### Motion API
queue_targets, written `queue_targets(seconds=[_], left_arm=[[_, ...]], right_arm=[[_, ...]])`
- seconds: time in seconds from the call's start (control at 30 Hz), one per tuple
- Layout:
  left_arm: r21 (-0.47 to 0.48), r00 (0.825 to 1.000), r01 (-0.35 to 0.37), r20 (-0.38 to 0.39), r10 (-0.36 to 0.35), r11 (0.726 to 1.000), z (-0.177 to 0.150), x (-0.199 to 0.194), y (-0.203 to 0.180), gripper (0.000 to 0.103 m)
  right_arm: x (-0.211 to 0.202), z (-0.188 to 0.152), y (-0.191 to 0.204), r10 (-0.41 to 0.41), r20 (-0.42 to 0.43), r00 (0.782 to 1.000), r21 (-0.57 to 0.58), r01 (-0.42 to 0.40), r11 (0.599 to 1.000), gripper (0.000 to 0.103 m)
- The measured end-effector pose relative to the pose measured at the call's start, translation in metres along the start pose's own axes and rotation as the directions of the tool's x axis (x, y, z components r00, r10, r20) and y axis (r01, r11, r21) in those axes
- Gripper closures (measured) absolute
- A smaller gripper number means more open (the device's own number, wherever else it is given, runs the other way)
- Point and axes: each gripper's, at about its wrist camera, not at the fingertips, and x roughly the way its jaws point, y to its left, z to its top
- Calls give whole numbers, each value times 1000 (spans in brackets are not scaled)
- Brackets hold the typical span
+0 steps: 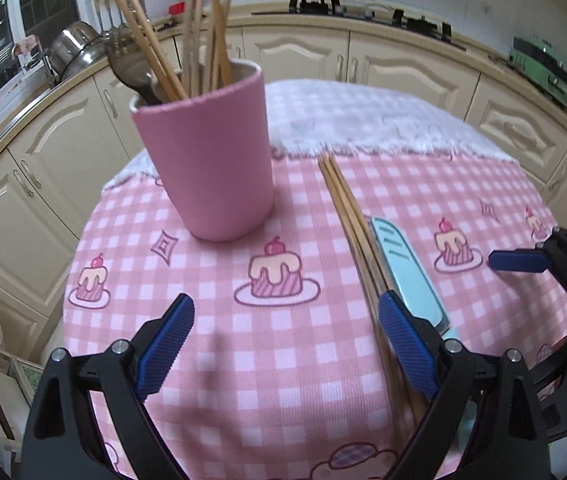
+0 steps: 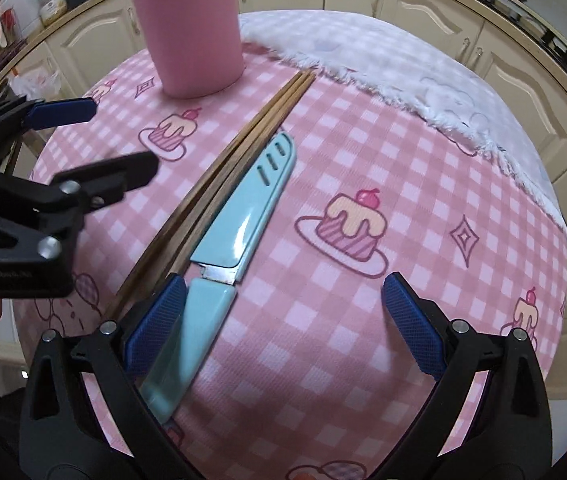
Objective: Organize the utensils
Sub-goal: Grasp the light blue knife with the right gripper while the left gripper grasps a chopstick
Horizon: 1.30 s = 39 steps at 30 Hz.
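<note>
A pink cup (image 1: 211,152) stands on the pink checked tablecloth (image 1: 243,360) and holds several chopsticks and a metal spoon; it also shows in the right wrist view (image 2: 193,32). Loose wooden chopsticks (image 1: 353,220) (image 2: 235,152) lie side by side on the cloth. A light blue knife in a sheath (image 1: 407,272) (image 2: 243,208) lies beside them. My left gripper (image 1: 285,344) is open and empty, its right finger over the chopsticks. My right gripper (image 2: 283,328) is open and empty, its left finger beside the knife handle.
A white fluffy cloth (image 1: 383,120) covers the table's far part. Cream kitchen cabinets (image 1: 403,64) ring the table. Pots (image 1: 79,48) stand on the counter at left, a stove (image 1: 363,8) at the back. The table edge drops off on the left.
</note>
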Motion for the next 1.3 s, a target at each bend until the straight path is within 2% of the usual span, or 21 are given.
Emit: queue_targets(seconds=[0.07,0.27,0.47,0.83,0.9,1.03,1.1,1.17,1.27,1.3], left_arm=[[15,1000,-3,-16,3,1000,-1,6,-3,12],[53,999,-17,-51,19,998,2,23,-10,12],[59,998,-1,-57,4,998,9,28,-14,12],[47,997,-18,-80,21,999,21,48,-8,12],[40,996,-7,-86,11,999,25,49,-6,15],[45,996,7,-92,-3,999,35,51,-6,31],[56,995,13,-96,-8,998,41,54,-9,35],[68,994,32,-102,-25,997,46,56,-11,45],[82,993,44,-110,-35,996,52,60,-14,47],[85,992,49,-116,-39,995,54,63,-15,47]], right_arm=[[1,-1,0,-12,-2,1000,-21,12,1000,7],[1,0,-22,-29,-13,999,20,29,999,7],[1,2,-31,-17,-16,1000,46,18,999,7],[4,15,-36,2,4,1000,89,-3,996,7],[6,19,-34,3,4,1000,90,-3,996,7],[8,29,-31,8,1,1000,94,-9,996,7],[11,33,-30,19,-5,1000,107,-18,994,13],[15,38,-28,11,-16,1000,108,-9,994,18],[18,46,-25,-10,-24,1000,99,12,995,24],[19,48,-25,-11,-26,1000,96,13,995,28]])
